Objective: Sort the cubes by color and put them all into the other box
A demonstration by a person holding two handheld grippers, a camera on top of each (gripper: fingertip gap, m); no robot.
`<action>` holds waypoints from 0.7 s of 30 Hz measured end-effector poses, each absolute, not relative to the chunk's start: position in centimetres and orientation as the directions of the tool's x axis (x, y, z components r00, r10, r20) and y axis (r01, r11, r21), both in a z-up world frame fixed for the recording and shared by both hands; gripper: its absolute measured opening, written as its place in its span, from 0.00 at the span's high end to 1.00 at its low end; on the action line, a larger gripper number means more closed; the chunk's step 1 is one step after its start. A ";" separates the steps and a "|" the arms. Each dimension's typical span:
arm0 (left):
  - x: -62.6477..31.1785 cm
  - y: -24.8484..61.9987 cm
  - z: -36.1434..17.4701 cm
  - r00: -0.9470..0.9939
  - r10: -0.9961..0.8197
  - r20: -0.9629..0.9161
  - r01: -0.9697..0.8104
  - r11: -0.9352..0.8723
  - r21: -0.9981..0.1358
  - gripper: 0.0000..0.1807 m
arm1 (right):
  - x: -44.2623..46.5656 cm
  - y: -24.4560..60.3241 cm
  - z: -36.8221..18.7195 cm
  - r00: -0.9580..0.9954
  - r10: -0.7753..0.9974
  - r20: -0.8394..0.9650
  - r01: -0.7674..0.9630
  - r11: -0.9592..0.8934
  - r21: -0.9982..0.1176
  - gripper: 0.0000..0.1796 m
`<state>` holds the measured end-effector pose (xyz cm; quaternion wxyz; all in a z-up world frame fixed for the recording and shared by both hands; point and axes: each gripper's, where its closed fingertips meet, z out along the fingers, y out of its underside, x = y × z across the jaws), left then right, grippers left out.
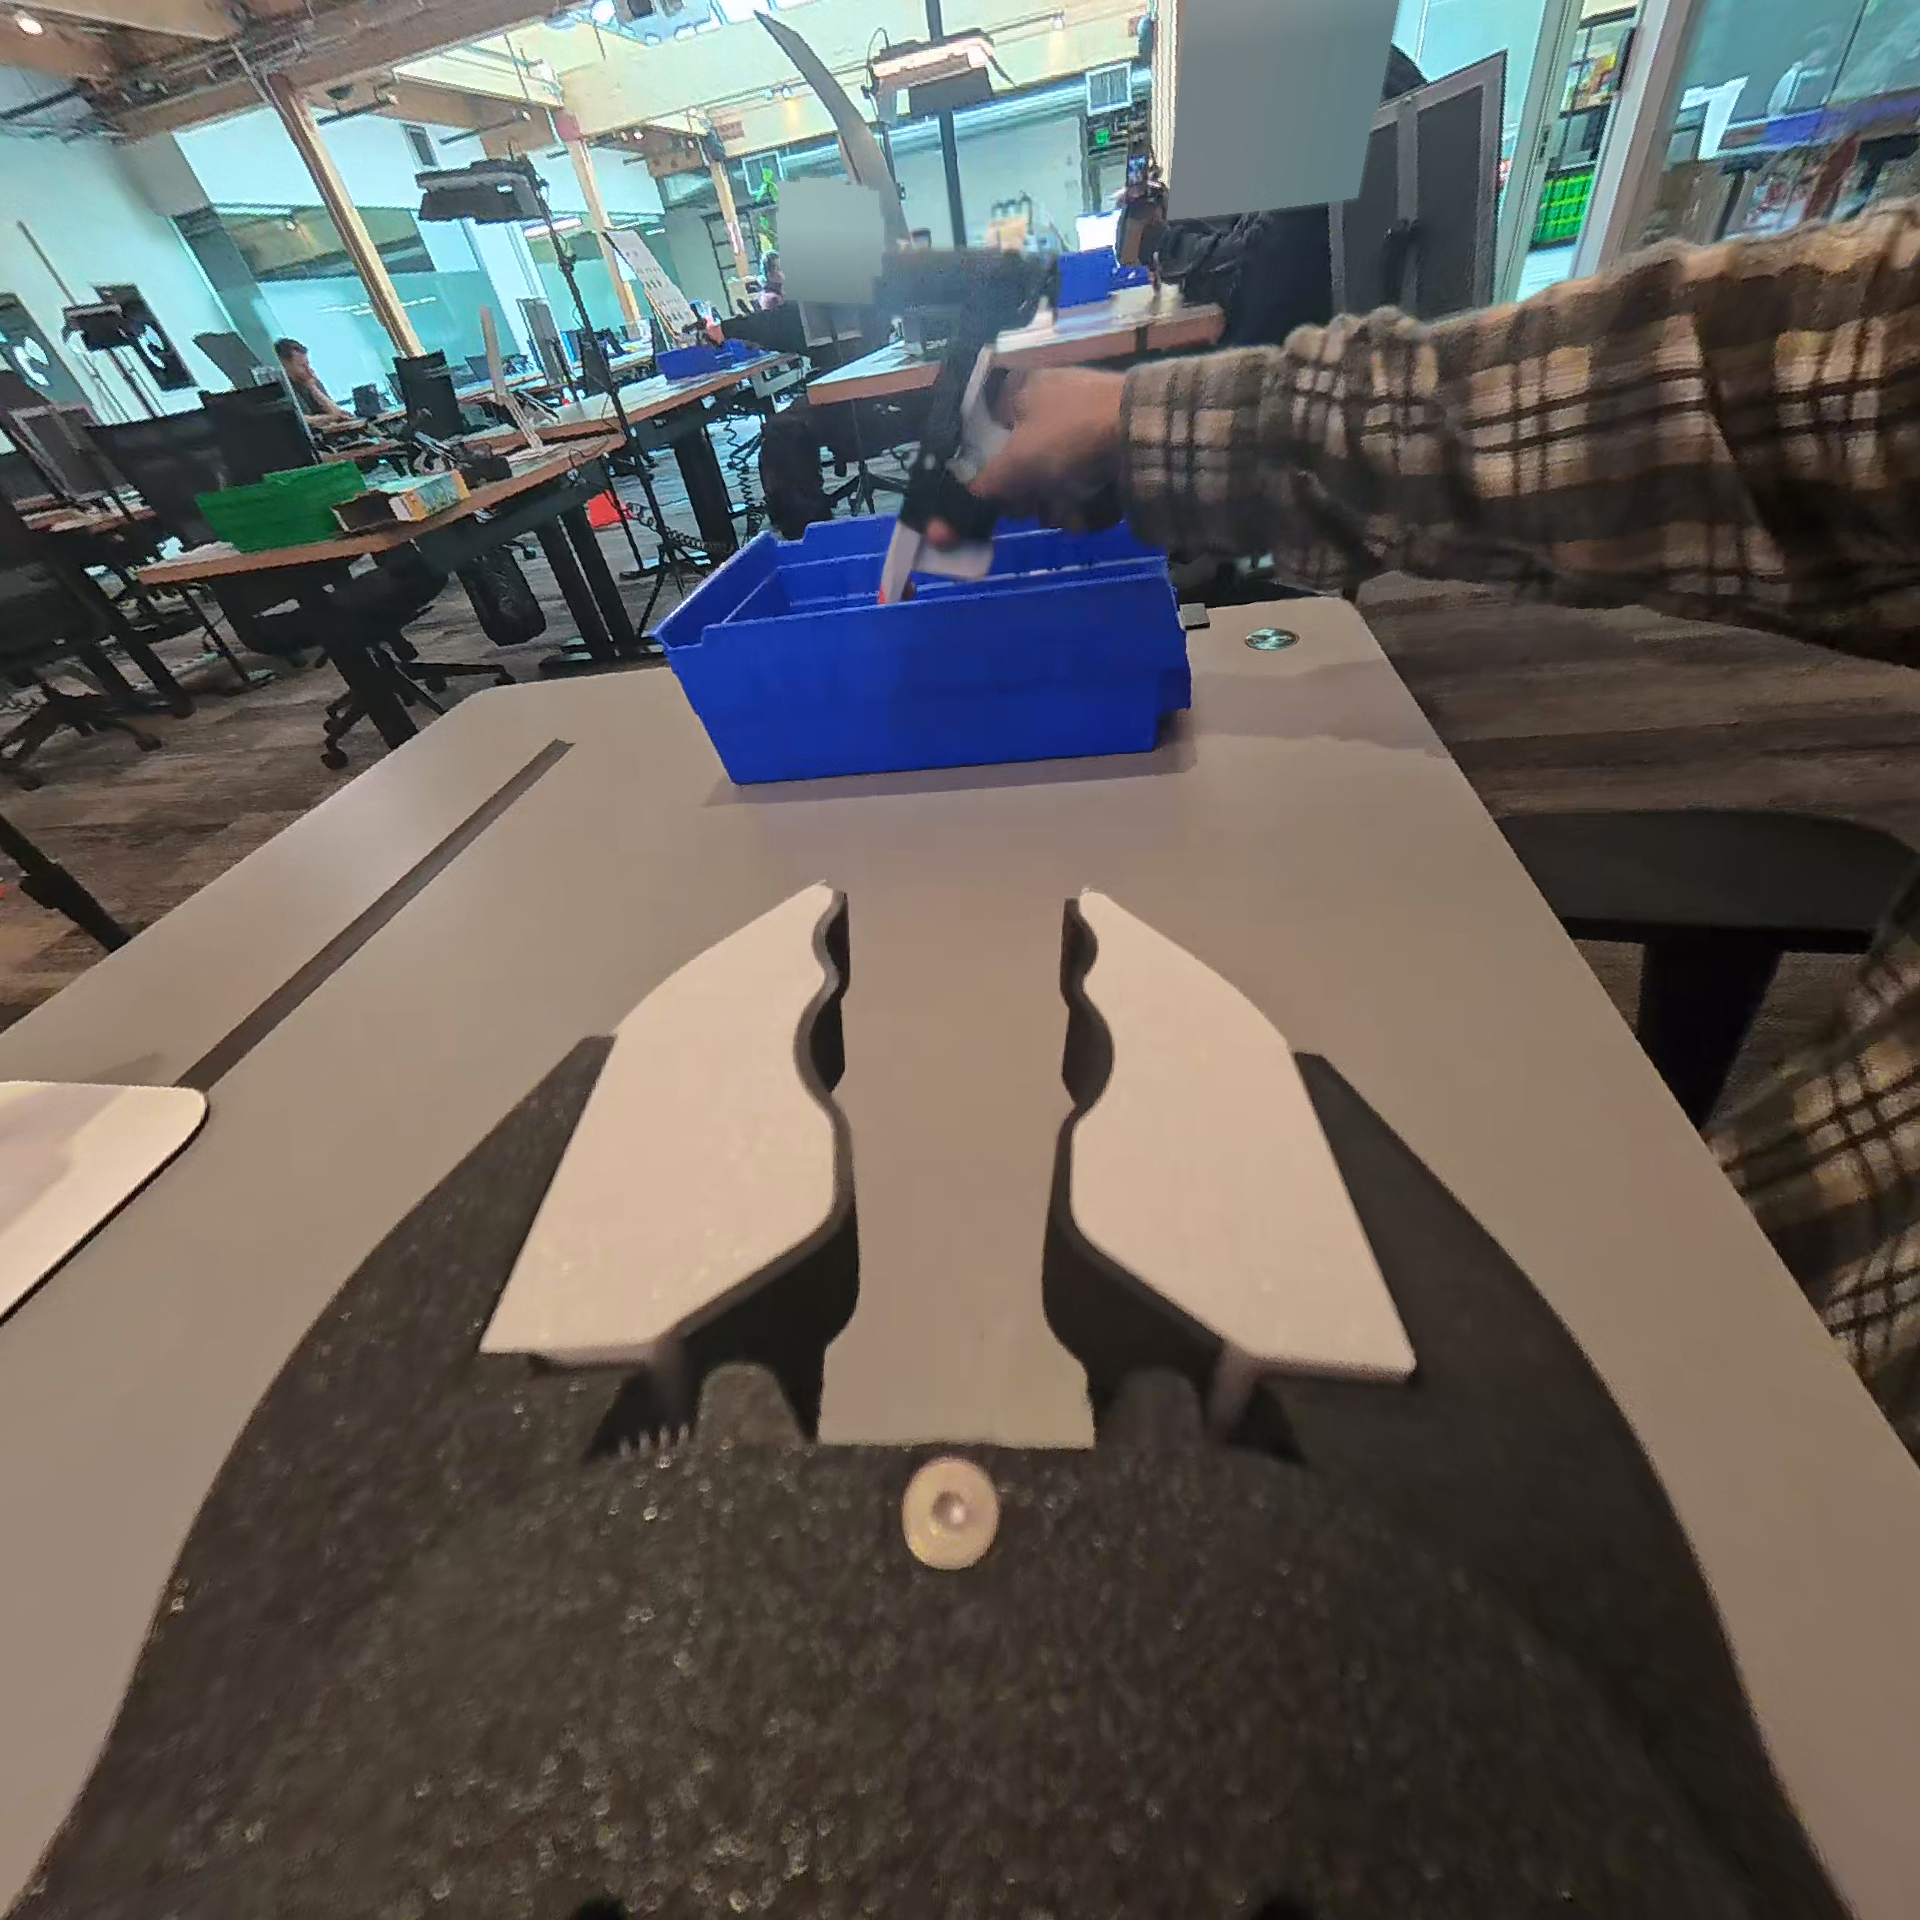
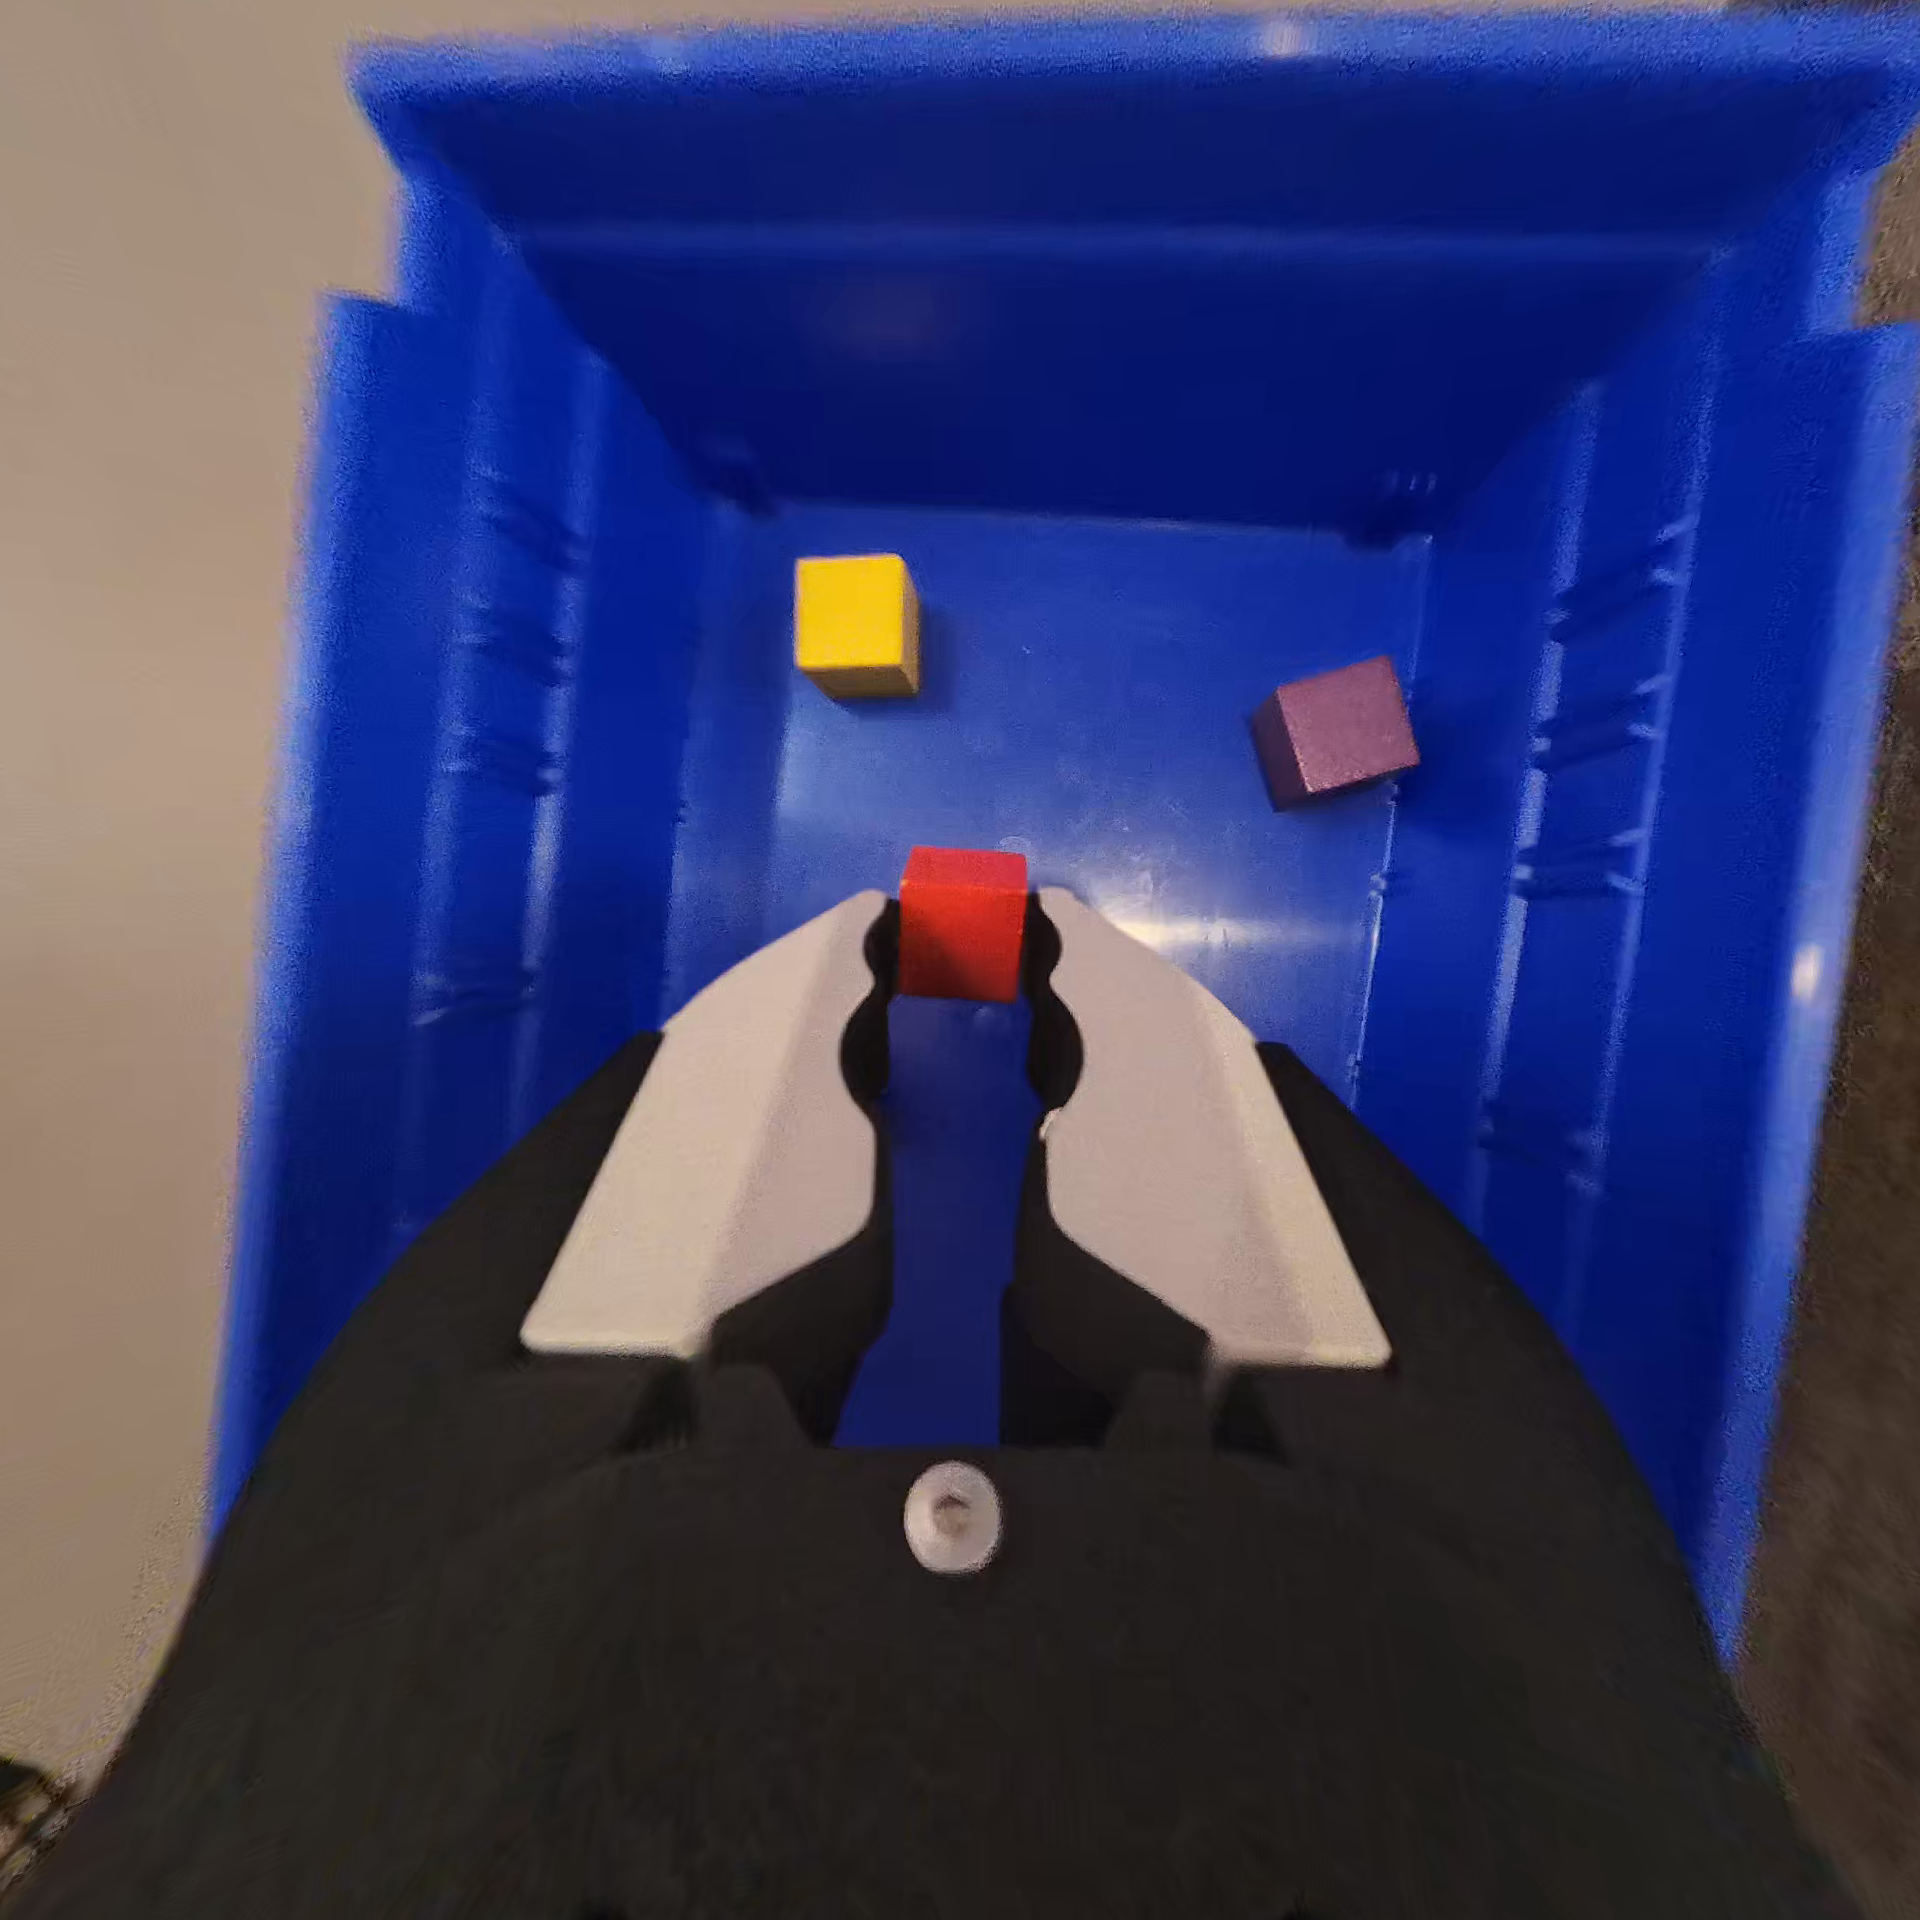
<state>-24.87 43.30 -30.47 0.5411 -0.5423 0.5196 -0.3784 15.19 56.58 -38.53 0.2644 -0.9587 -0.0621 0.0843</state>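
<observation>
the right gripper [image 2: 961, 920] is reaching down into the blue box [image 2: 1558, 312] and is clenching a red cube [image 2: 961, 925] right at its fingertips, the pads pressing on the cube's two opposite sides so that it is sitting square and not twisting. whether the cube is resting on the box floor or hanging just above it is hard to tell, since the view is slightly blurred. ahead of the gripper and to its left a yellow cube [image 2: 854, 623] is lying flat on the floor, and ahead to its right a purple cube [image 2: 1335, 732] is sitting turned at an angle, close to the side wall; both are well apart from the red one, which is probably leaving the fingers room to close without nudging them. in the left wrist view the same box [image 1: 935, 686] is standing on the grey table [image 1: 1299, 935] far ahead of the left gripper [image 1: 956, 914], and a hand [image 1: 1049, 436] in a plaid sleeve [image 1: 1507, 416] is holding the right gripper tilted steeply into it, likely because the walls are tall. the left gripper is staying out of the work: it is released, its fingers spread with only bare table between them, hovering low and back. no second box is showing in either view.
</observation>
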 end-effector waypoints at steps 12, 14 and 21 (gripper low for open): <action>-29.0 43.3 -29.4 0.276 -0.949 -0.152 -0.191 0.101 -0.976 0.78 | 10.6 57.5 -29.7 0.965 0.255 -0.060 0.147 -0.719 -0.679 0.70; -31.2 43.6 -28.9 0.335 -0.930 -0.152 -0.202 0.087 -0.975 0.77 | 7.2 56.0 -25.5 0.940 0.339 -0.040 0.187 -0.609 -0.771 0.69; -40.6 43.7 -25.8 0.532 -0.827 -0.179 -0.231 0.062 -0.971 0.77 | -6.1 49.3 -21.8 0.771 0.633 -0.063 0.198 -0.333 -0.922 0.63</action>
